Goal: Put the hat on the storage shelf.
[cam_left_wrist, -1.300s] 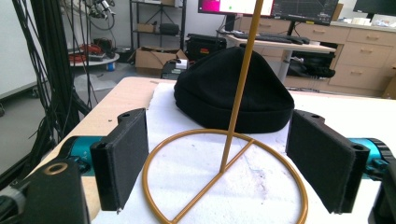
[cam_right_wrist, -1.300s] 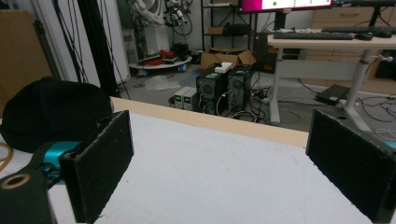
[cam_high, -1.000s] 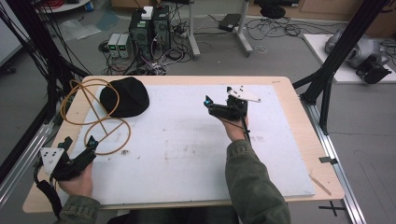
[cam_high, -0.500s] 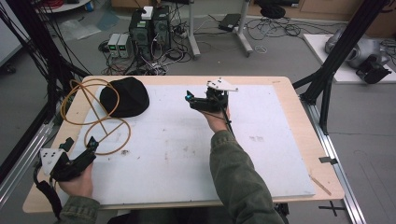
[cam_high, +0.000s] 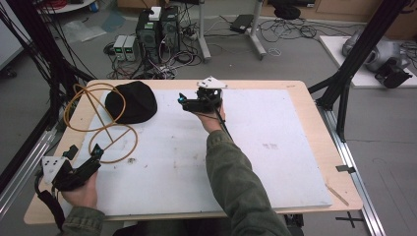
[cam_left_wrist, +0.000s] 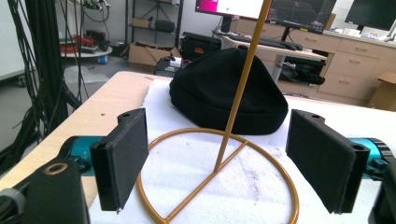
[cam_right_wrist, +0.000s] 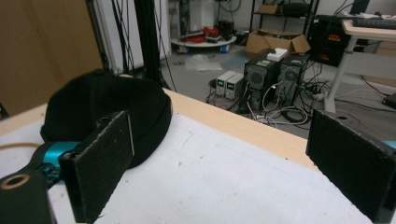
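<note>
2 claws gape: right claw (cam_high: 183, 101) beside black beanie (cam_high: 131, 101).

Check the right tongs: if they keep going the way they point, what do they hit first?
Probably the black hat. In the high view the right tongs point left toward it across bare white mat, and the right gripper view shows the hat just past the left jaw. Depth is unclear, so they might pass beside it.

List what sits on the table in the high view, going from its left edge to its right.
left gripper → gold wire stand → black beanie → right gripper, then bare white mat out to the table's right edge.
</note>
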`<state>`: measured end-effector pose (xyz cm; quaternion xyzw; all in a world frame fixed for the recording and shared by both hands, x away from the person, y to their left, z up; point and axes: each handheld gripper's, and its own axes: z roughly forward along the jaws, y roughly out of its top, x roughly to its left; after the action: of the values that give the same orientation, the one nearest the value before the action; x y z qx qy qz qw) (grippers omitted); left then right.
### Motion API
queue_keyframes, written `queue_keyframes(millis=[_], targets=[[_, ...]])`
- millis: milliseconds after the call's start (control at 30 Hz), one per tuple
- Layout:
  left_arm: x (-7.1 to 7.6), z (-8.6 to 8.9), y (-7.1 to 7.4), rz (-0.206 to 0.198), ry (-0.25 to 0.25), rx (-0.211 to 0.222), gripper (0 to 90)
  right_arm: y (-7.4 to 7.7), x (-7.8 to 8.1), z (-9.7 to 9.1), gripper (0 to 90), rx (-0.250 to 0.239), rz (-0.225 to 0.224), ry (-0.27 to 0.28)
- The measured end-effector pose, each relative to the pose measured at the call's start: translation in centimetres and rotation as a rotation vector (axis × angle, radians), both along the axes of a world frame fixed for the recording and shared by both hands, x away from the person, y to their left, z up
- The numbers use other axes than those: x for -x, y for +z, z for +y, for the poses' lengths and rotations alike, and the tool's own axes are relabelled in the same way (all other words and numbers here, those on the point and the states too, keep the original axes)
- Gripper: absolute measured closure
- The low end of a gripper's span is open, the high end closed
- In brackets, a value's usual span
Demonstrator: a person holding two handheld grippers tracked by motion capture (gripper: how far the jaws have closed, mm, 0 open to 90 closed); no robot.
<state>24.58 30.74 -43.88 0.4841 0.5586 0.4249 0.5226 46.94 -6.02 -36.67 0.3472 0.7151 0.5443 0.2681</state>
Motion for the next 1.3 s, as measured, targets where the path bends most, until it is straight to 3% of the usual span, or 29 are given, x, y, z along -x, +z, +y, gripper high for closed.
queue_keyframes(millis=[233,300,500,600,833,967,1100,1233,1300], targets=[[0.1,0.0,-0.2,0.006,-0.003,0.006,21.5,-0.7,-1.1,1.9,6.7,-0.008,0.011,0.023],[0.3,0.2,-0.2,0.010,0.002,0.003,21.5,-0.9,-1.7,2.8,6.6,-0.011,0.042,0.039],[0.4,0.2,-0.3,0.014,-0.002,0.010,21.5,-0.9,-2.4,4.3,6.6,-0.011,0.039,0.059],[0.4,0.1,-0.3,0.014,-0.005,0.006,21.5,-1.0,-3.0,5.1,6.6,-0.011,0.068,0.072],[0.0,0.0,-0.3,0.012,-0.006,0.002,21.5,-0.8,-3.9,7.3,6.6,0.003,0.069,0.100],[-0.4,-0.1,-0.3,0.017,-0.007,-0.007,21.5,-0.9,-4.3,8.5,6.6,-0.020,0.071,0.109],[-0.5,-0.1,-0.2,0.011,-0.005,-0.014,21.5,-1.7,-4.6,10.4,6.6,0.013,0.076,0.128],[-0.6,0.0,-0.2,0.008,-0.007,-0.009,21.5,-2.2,-4.8,12.1,6.6,-0.012,0.089,0.153],[-0.7,0.0,-0.2,0.009,-0.009,-0.008,21.5,-2.1,-4.9,13.2,6.6,-0.005,0.075,0.178]])
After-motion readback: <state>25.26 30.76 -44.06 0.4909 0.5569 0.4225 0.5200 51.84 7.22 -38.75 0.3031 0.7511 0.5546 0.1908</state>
